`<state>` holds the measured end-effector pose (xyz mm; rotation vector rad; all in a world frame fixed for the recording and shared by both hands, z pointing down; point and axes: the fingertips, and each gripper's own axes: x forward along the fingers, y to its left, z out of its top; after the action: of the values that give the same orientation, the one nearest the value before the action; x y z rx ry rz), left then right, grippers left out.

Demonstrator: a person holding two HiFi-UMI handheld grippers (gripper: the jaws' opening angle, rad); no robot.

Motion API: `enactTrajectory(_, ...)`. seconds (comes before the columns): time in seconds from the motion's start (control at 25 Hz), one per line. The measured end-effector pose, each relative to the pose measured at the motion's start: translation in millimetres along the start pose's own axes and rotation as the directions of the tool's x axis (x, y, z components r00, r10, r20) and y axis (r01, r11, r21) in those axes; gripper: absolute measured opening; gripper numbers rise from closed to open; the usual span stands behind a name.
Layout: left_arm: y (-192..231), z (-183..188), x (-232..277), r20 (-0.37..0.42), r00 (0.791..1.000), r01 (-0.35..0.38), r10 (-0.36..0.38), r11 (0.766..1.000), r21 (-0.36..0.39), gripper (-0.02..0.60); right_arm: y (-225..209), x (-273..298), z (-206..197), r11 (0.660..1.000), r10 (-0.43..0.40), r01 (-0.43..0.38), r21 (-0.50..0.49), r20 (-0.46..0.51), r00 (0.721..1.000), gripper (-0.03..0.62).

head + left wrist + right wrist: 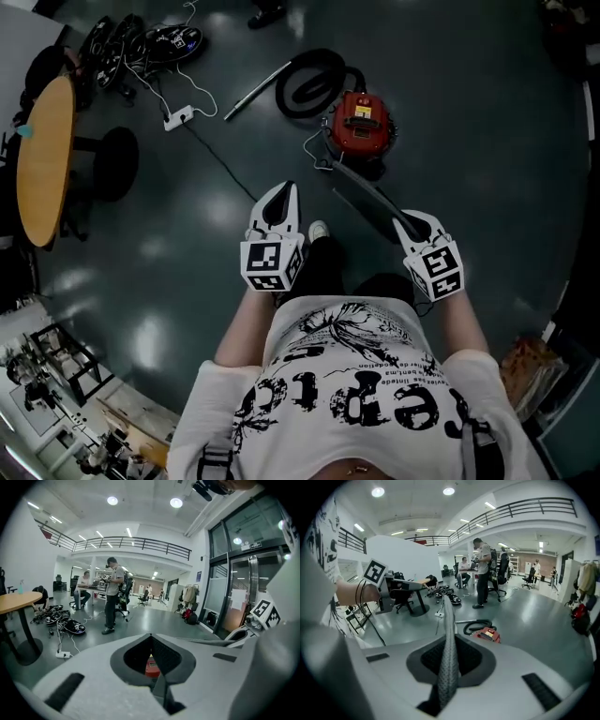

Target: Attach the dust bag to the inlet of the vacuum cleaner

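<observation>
The red vacuum cleaner [360,122] stands on the grey floor ahead of me, its black hose [309,80] coiled behind it. My right gripper [401,221] is shut on the dust bag [364,195], a flat dark grey sheet that reaches up-left toward the vacuum. In the right gripper view the bag [449,644] runs edge-on between the jaws, and the vacuum [487,633] lies beyond. My left gripper [285,193] hangs shut and empty, left of the bag. Through its jaw notch a bit of the red vacuum [151,665] shows.
A round wooden table [42,159] and a black stool [117,164] stand at the left. A white power strip [178,117] and tangled cables [141,42] lie on the floor beyond. A person [111,595] stands farther off. A workbench [56,394] sits at lower left.
</observation>
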<state>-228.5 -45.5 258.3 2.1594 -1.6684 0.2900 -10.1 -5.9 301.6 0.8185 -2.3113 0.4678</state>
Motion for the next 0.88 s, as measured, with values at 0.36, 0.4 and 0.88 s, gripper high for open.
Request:
enactTrajectory(0.36,-19,-27,68,-0.004,0.986,0.164,-0.165,0.983,0.079,0.003,-20,51,-26,0.998,0.056,-0.056,0.019,-0.010,0.998,0.025)
enactTrajectory(0.4,-21,-37,75,-0.008,0.985,0.172,-0.172,0.980,0.097,0.003,-22,58,-35,0.998,0.069,-0.069,0.012,-0.013,0.998,0.025)
enactTrajectory(0.88,-3,-233,183,0.064,0.988,0.133,-0.138,0.988,0.075,0.003,-74,191,-201,0.989,0.095,-0.091,-0.119,0.032,0.995,0.025)
